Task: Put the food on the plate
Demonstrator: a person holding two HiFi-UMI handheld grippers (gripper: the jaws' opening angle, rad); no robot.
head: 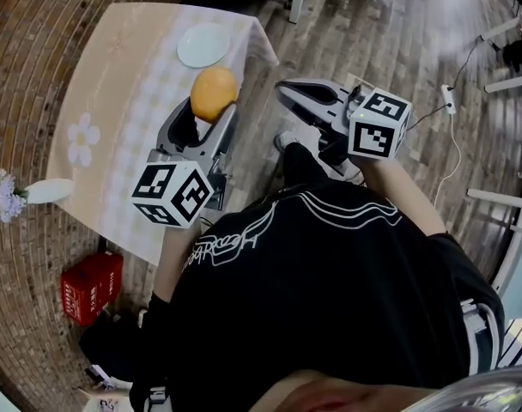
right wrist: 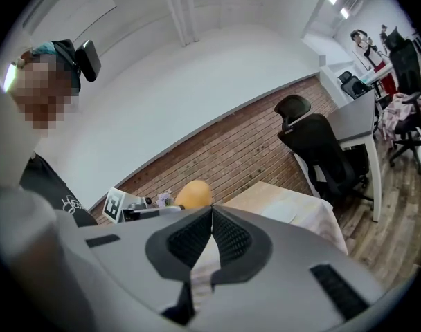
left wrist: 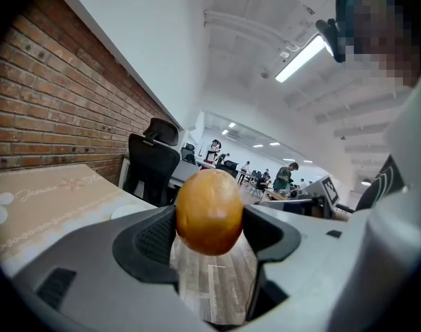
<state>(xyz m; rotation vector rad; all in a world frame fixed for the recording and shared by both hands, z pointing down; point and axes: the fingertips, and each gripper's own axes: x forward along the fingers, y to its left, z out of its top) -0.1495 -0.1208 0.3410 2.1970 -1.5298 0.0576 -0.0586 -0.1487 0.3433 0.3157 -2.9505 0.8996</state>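
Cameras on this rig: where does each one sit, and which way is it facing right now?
Head view: on the person's head, facing steeply down at the table, plate, left gripper and right gripper; their black shirt shows.
Left gripper view: on the left gripper, facing along jaws shut on the orange food toward the office; person's head upper right.
Right gripper view: on the right gripper, jaws together and empty, facing the brick wall; shoulder at left.
Shared: all three show the orange food.

Open-plan office, swivel chairs (right wrist: pixel 314 140), desks (right wrist: pixel 352 120), ceiling strip lights (left wrist: pixel 304 57)
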